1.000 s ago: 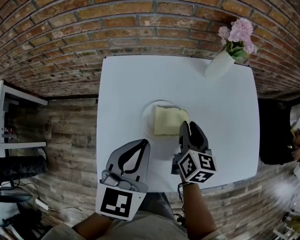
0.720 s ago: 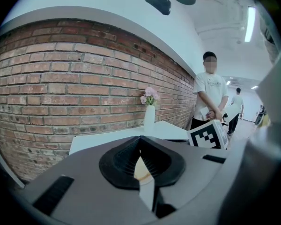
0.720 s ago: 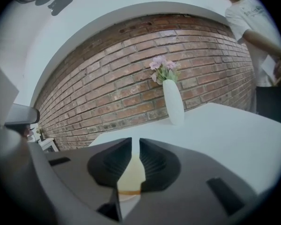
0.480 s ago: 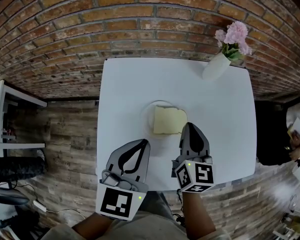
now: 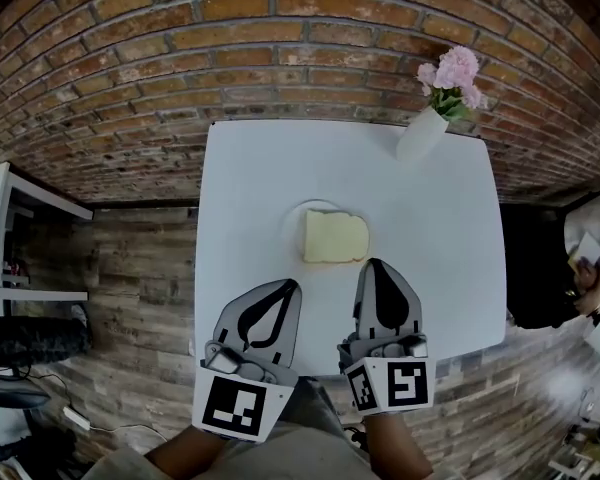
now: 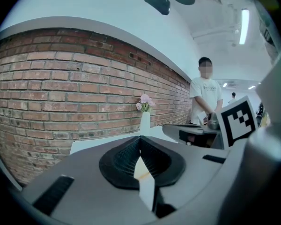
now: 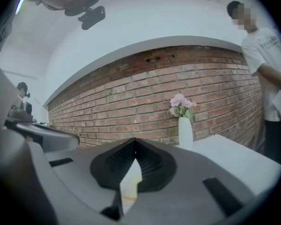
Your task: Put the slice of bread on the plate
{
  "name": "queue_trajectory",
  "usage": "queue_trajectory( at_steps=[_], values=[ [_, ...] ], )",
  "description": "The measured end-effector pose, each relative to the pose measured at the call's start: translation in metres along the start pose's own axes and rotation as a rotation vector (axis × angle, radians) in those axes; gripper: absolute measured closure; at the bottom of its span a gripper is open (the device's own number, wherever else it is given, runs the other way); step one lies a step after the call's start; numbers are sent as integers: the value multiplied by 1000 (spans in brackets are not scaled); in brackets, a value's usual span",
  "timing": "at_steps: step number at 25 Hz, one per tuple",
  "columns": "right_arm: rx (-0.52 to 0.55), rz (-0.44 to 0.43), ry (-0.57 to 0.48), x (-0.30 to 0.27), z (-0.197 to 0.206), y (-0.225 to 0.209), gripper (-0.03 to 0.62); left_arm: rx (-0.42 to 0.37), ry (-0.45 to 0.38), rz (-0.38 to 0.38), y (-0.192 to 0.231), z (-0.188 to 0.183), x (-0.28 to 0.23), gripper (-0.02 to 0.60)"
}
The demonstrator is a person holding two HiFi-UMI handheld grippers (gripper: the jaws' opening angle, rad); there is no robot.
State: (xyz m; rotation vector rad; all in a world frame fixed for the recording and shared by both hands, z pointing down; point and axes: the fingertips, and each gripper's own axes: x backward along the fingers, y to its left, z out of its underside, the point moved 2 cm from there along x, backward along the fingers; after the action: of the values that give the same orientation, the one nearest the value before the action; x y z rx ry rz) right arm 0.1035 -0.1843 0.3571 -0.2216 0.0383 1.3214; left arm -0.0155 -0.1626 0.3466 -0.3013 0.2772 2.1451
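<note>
A pale slice of bread [image 5: 335,237] lies on the round white plate [image 5: 292,228] in the middle of the white table [image 5: 420,218]. My right gripper [image 5: 376,266] hovers just in front of the plate, shut and empty, its tips a little short of the bread. My left gripper [image 5: 290,287] hangs over the table's near edge to the left of it, also shut with nothing held. In the right gripper view the jaws meet at the tips [image 7: 135,150]; in the left gripper view they meet too [image 6: 139,140]. The bread shows as a pale patch between each pair of jaws.
A white vase with pink flowers [image 5: 432,110] stands at the table's far right corner, against the brick wall [image 5: 280,48]. A person in a white shirt [image 6: 205,95] stands to the right of the table. A white shelf [image 5: 10,238] is off to the left.
My right gripper has let go of the bread, pulled back from the plate towards me, risen, and its jaws have shut. The bread stays on the plate. The left gripper barely moved.
</note>
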Motion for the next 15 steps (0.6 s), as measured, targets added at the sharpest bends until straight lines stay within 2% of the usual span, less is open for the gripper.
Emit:
queue_trajectory(
  at_steps=[11, 15],
  values=[
    [117, -35, -82, 60, -38, 49, 586, -23, -56, 19, -19, -12, 37, 572],
    [127, -46, -94, 83, -43, 64, 586, -38, -74, 30, -26, -16, 54, 572]
  ],
)
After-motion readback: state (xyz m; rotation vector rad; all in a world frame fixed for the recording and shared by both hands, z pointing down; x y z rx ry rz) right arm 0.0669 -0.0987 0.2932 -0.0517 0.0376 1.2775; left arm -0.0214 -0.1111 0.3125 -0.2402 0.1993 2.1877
